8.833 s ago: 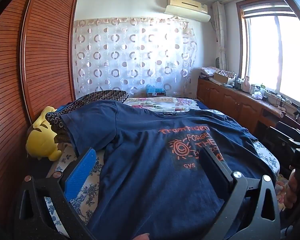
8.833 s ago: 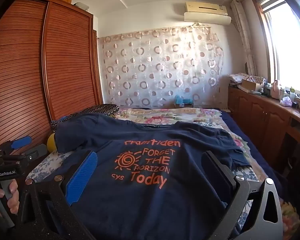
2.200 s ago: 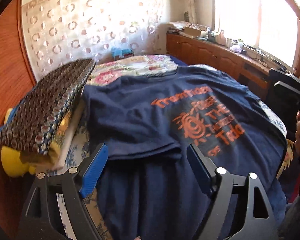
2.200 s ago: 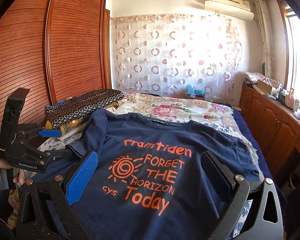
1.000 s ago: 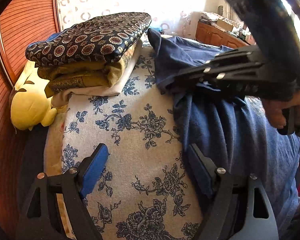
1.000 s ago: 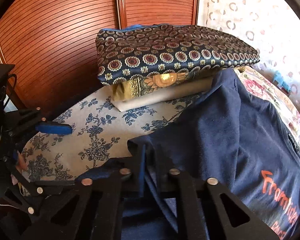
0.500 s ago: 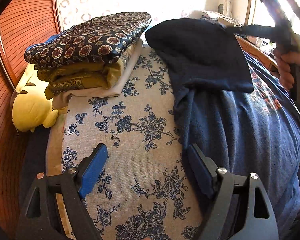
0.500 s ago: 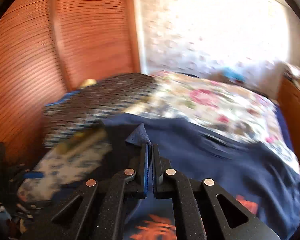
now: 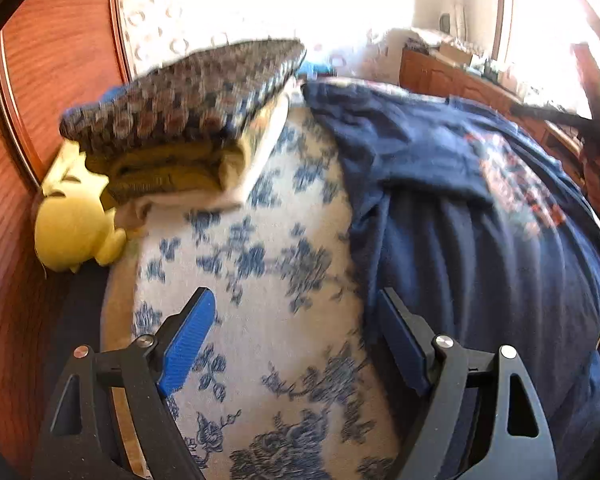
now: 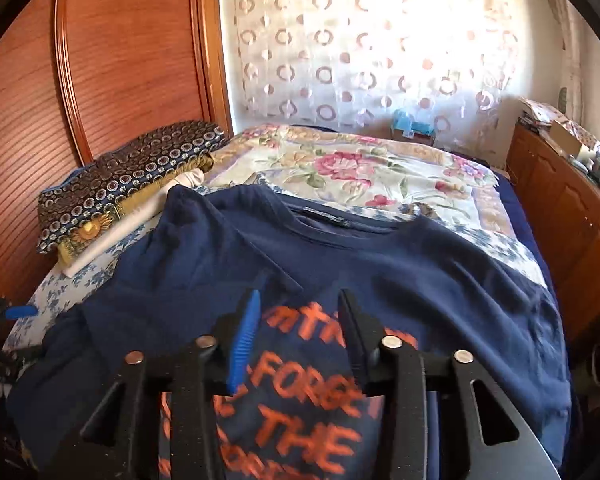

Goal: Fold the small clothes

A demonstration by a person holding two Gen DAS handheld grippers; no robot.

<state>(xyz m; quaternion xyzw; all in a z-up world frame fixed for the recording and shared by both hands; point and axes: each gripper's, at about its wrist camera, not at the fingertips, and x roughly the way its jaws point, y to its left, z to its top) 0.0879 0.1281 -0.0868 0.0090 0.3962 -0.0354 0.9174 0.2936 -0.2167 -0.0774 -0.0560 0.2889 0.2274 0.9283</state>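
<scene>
1. Fingers: left gripper (image 9: 290,344) spread wide, holding nothing, low over the bed (image 9: 260,320) with its right finger at the shirt's left edge. Right gripper (image 10: 296,340) parted with a moderate gap, nothing between the fingers, hovering over the chest print.
2. T-shirt (image 10: 380,264): navy, orange lettering, lies face up on the bed, collar toward the curtain (image 10: 380,48). Left sleeve (image 9: 412,152) is laid inward across the chest; its edge shows as a diagonal crease in the right wrist view. Right sleeve looks flat and not yet folded.
3. Step in hand, my read: left side fold is placed, next grab is pending. Left view is motion-blurred, so exact finger contact with cloth is unclear.
4. Doing it well:
   - Pinch shirt fabric only, not the floral sheet under it.
   - Take the side edge at shoulder and hem together so the fold line runs straight, parallel to the body.
   - Lift low and lay it over; dragging would pull the folded sleeve back open.
   - Mirror the fold on the right side to keep the width even.
5. Risk: ripples along the left flank (image 9: 440,248) may get trapped; flatten first.
6. Containers: none on the bed. Folded patterned stack (image 10: 128,176) sits left of the shirt by the wardrobe (image 10: 100,60); yellow plush (image 9: 72,228) beside it.
</scene>
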